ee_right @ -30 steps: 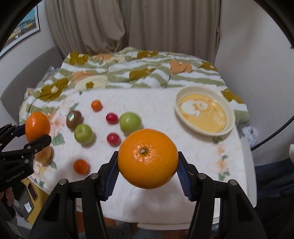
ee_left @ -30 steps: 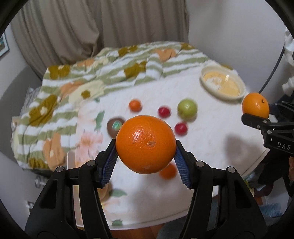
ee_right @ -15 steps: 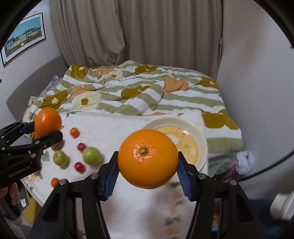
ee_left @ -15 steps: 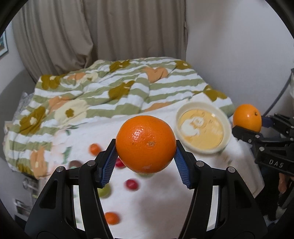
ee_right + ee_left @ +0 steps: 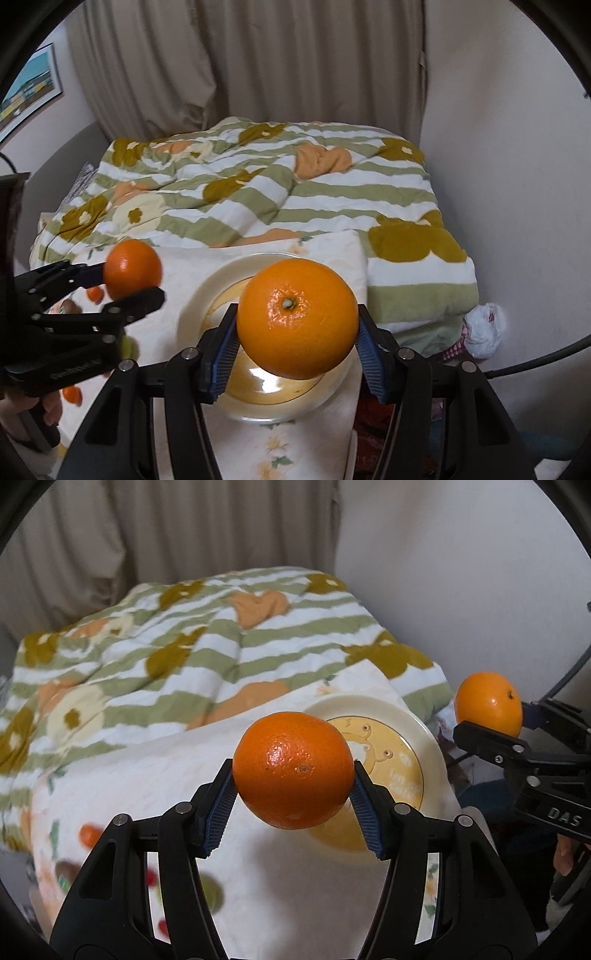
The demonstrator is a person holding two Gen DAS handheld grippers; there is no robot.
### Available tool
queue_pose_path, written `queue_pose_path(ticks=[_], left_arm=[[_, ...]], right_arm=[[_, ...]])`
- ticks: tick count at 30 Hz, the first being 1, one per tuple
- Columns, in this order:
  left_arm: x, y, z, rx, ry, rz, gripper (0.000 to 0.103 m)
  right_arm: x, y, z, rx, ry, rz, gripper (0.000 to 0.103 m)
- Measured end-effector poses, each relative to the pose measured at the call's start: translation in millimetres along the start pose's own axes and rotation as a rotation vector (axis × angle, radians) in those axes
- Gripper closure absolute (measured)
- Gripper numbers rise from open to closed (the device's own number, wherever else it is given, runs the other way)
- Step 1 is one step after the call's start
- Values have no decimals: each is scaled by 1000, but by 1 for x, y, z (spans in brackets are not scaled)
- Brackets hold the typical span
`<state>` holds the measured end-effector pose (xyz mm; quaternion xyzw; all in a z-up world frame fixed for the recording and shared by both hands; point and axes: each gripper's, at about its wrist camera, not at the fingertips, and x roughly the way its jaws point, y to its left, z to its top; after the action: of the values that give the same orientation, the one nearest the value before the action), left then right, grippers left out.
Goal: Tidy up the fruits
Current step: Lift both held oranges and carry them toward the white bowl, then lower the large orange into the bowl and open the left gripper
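Note:
My left gripper (image 5: 293,805) is shut on a large orange (image 5: 293,770), held in the air above the near-left side of a cream plate with a yellow centre (image 5: 432,753). My right gripper (image 5: 297,341) is shut on a second orange (image 5: 297,317), which hangs over the same plate (image 5: 192,314). Each gripper with its orange also shows in the other view: the right orange (image 5: 487,709) at the right edge, the left orange (image 5: 131,267) at the left. Small fruits lie blurred at the table's left: a small orange one (image 5: 90,834) and a green one (image 5: 212,891).
The plate sits near the far right corner of a table under a white floral cloth (image 5: 288,893). A striped, flowered duvet (image 5: 266,195) lies behind it, with curtains and a wall beyond. A white bag (image 5: 484,328) lies right of the table.
Both grippers have travelled with their oranges across the table toward the plate. The plate now lies right under them and the small fruits have slid to the left edge.

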<state>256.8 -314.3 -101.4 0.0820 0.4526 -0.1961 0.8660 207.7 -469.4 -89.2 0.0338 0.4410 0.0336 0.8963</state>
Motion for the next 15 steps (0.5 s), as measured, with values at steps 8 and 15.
queue_pose_path(ticks=[8, 15], left_arm=[[71, -14, 16, 99, 80, -86, 37], [103, -21, 24, 170, 106, -102, 37]], right_arm=[[23, -18, 1, 98, 25, -43, 48], [32, -31, -3, 163, 48, -77, 48]])
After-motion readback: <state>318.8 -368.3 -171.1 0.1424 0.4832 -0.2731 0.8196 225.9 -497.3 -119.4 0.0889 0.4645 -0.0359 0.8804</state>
